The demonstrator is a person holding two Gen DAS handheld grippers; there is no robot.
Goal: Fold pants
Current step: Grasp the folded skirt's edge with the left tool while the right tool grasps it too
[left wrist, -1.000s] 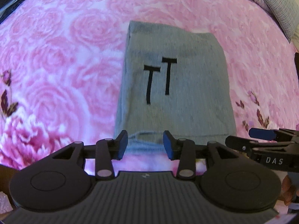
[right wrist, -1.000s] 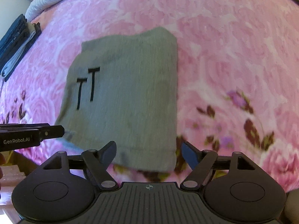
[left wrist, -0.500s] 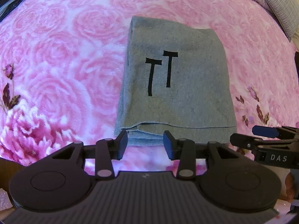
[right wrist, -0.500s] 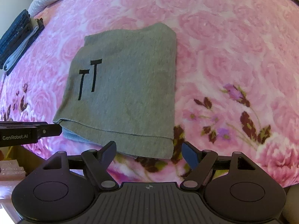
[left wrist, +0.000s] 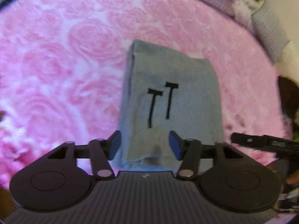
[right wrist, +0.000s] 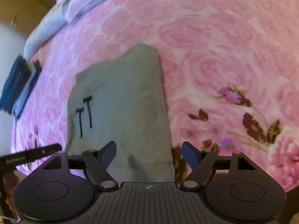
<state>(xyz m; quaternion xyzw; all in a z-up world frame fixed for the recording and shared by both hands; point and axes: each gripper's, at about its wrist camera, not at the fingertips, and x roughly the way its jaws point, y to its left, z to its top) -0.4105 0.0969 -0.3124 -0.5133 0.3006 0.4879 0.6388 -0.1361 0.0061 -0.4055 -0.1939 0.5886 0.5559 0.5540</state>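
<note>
One pair of folded grey pants lay on one pink rose-print bedspread, bearing two black T-shaped marks. Two grippers were in view, the left gripper and the right gripper, each with two blue-padded fingers. One dark stack of folded clothes sat far left (its pieces too blurred to count).

left gripper: jaws opening, now over pants near edge | right gripper: moved over pants
</note>
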